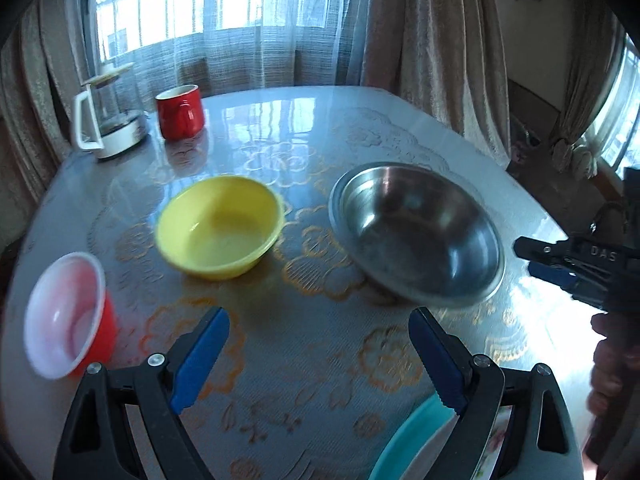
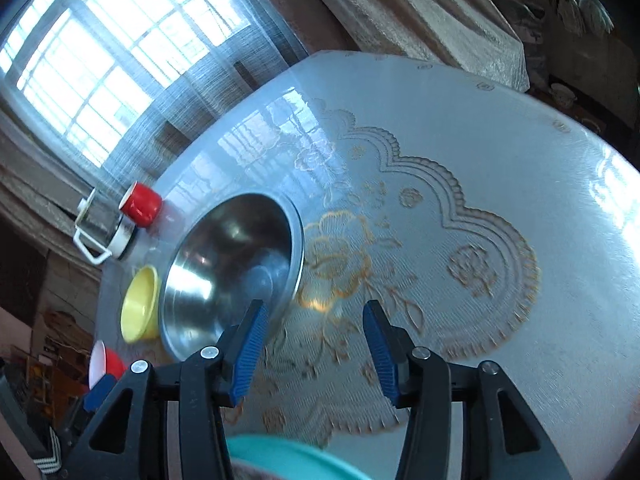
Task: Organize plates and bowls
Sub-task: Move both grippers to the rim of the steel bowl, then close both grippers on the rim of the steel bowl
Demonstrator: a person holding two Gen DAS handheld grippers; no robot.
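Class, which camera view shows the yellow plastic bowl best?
The left wrist view: the round yellow plastic bowl sits near the picture's centre, rim and inside fully visible. In the right wrist view it is small, near the left edge, partly hidden behind the steel bowl.

Daylight from window (image 1: 208,0), glare on table (image 1: 280,120), motion blur, fisheye-bent edges

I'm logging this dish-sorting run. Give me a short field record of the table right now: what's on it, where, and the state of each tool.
surface: round table with flowered cloth
centre: yellow bowl, steel bowl beside it, apart
near left edge: red cup, white inside
far left: red mug, glass jug
near edge: teal plate, partly seen
left tool: open, nothing between the jaws
right tool: open, nothing between the jaws
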